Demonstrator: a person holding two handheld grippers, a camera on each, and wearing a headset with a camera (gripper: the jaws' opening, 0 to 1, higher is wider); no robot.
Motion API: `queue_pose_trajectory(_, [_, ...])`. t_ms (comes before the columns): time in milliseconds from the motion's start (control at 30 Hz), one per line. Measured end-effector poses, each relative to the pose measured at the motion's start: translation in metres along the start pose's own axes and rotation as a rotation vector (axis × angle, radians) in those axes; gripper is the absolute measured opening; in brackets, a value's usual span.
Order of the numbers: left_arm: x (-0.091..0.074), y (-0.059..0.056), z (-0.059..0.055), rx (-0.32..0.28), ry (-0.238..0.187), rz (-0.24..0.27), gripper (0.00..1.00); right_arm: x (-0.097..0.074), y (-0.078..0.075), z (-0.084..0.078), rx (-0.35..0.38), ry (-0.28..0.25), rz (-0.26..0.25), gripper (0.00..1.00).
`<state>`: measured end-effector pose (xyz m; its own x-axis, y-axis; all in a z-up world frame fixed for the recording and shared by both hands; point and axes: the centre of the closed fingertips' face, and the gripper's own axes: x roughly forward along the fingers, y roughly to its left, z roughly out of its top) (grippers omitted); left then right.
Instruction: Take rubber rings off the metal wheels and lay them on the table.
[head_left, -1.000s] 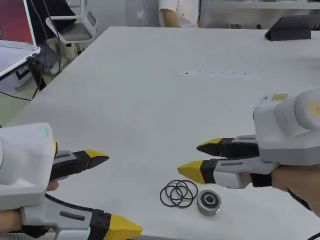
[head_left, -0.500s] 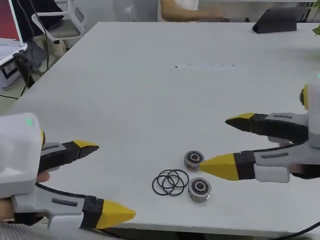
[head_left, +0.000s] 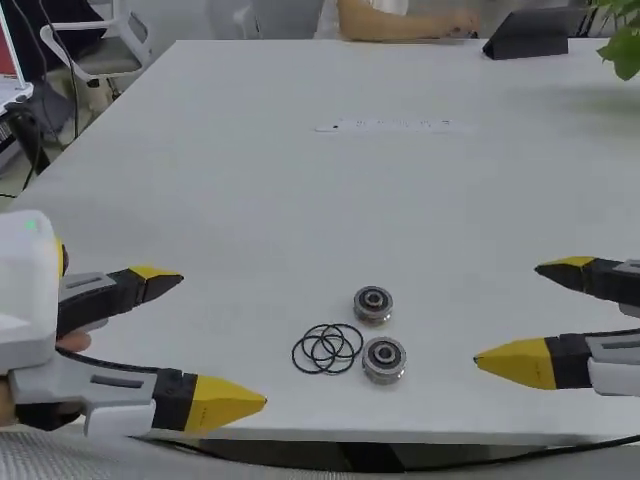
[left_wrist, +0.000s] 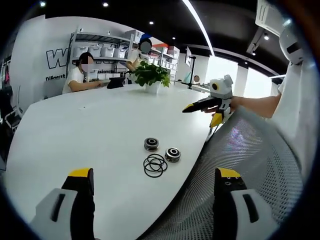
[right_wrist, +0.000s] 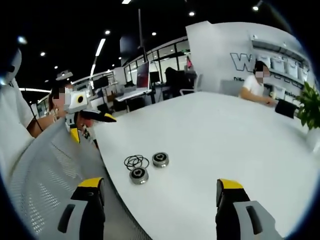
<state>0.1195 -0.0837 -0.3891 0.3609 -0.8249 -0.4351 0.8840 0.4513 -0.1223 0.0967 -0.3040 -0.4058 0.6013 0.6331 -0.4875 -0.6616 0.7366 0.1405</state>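
Observation:
Two small metal wheels lie flat near the table's front edge, one (head_left: 373, 304) behind the other (head_left: 384, 359). A loose pile of thin black rubber rings (head_left: 327, 348) rests on the table just left of them. The wheels (left_wrist: 151, 144) (left_wrist: 173, 154) and rings (left_wrist: 155, 165) lie ahead of my left gripper (left_wrist: 152, 182), which stands open and empty. My left gripper (head_left: 205, 340) is at the lower left of the head view, well left of the rings. My right gripper (head_left: 520, 315) is open and empty at the right, apart from the wheels (right_wrist: 160, 159) (right_wrist: 138, 175) and rings (right_wrist: 134, 161).
The white table (head_left: 330, 200) stretches far back. A dark flat device (head_left: 530, 40) and a person's arm (head_left: 405, 20) are at its far edge, a plant (head_left: 622, 45) at the far right, an office chair (head_left: 95, 50) at the far left.
My right gripper has drawn back to the right, away from the wheels, and uncovered the rear wheel. The head camera has shifted, so the table sits differently in view. The rings and wheels stay put.

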Motion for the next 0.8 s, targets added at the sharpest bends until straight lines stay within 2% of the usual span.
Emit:
queue_pose_trajectory(200, [-0.001, 0.002, -0.006, -0.005, 0.026, 0.016, 0.99, 0.000, 0.006, -0.017, -0.001, 0.067, 0.014, 0.94])
queue_pose_trajectory(433, [0.000, 0.002, -0.007, -0.033, 0.019, 0.016, 0.99, 0.001, 0.015, -0.028, -0.016, 0.124, 0.038, 0.95])
queue_pose_trajectory(500, [0.000, 0.003, -0.007, -0.058, 0.015, 0.022, 0.99, 0.000, 0.015, -0.032, -0.034, 0.148, 0.037, 0.95])
queue_pose_trajectory(667, [0.001, 0.000, -0.014, -0.045, 0.056, 0.018, 0.99, -0.001, 0.017, -0.040, -0.035, 0.181, 0.046, 0.94])
queue_pose_trajectory(800, [0.000, -0.001, -0.015, -0.043, 0.058, 0.023, 0.99, -0.003, 0.018, -0.049, -0.033, 0.214, 0.048, 0.92])
